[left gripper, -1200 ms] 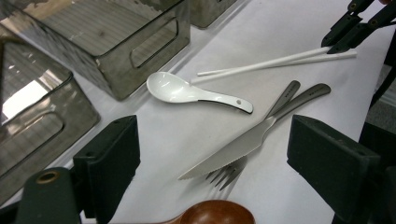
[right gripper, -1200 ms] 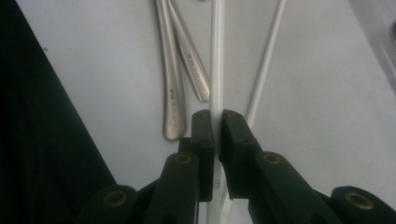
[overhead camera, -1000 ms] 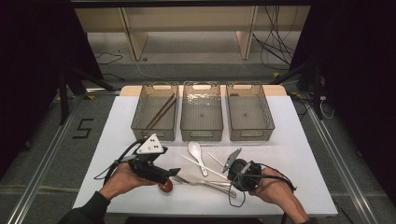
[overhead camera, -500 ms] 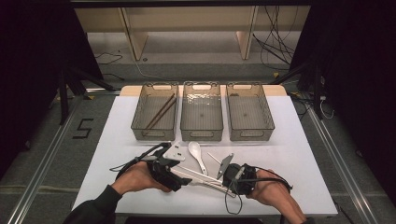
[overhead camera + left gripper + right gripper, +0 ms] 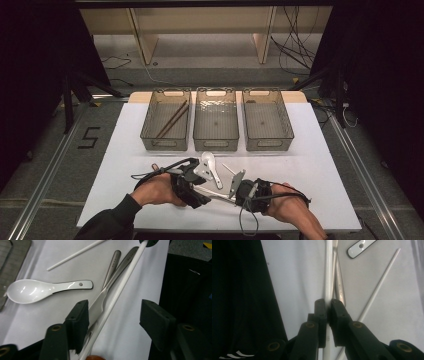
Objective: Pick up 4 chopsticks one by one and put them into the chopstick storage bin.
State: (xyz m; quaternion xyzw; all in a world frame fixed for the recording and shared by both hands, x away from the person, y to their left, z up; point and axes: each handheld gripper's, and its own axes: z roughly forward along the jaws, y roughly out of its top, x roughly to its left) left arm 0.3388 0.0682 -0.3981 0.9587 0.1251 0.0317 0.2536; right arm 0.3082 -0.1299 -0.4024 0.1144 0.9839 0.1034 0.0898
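My right gripper point(image 5: 327, 307) point(image 5: 239, 194) is shut on a long white chopstick point(image 5: 328, 275) that lies on the white table point(image 5: 310, 150). My left gripper point(image 5: 116, 320) point(image 5: 202, 194) straddles the same chopstick point(image 5: 117, 295) together with a metal fork point(image 5: 100, 302). Its jaws have just been closing, and its pads stand clear of both. A white ceramic spoon point(image 5: 37, 290) point(image 5: 210, 167) lies just beyond. A second steel handle point(image 5: 112, 265) point(image 5: 340, 287) rests against the fork. A thinner white chopstick point(image 5: 75, 255) point(image 5: 377, 290) lies apart.
Three clear bins stand in a row at the back: the left bin point(image 5: 148, 131) holds brown chopsticks point(image 5: 172, 120), while the middle bin point(image 5: 216, 142) and right bin point(image 5: 287, 131) look bare. A reddish-brown object point(image 5: 95, 357) peeks in under the left jaws. The table's front edge is close behind both hands.
My left hand has moved right, onto the cutlery pile, and turned over so its grey plate no longer faces up. Its jaws have narrowed around the chopstick and fork. The right hand has barely shifted.
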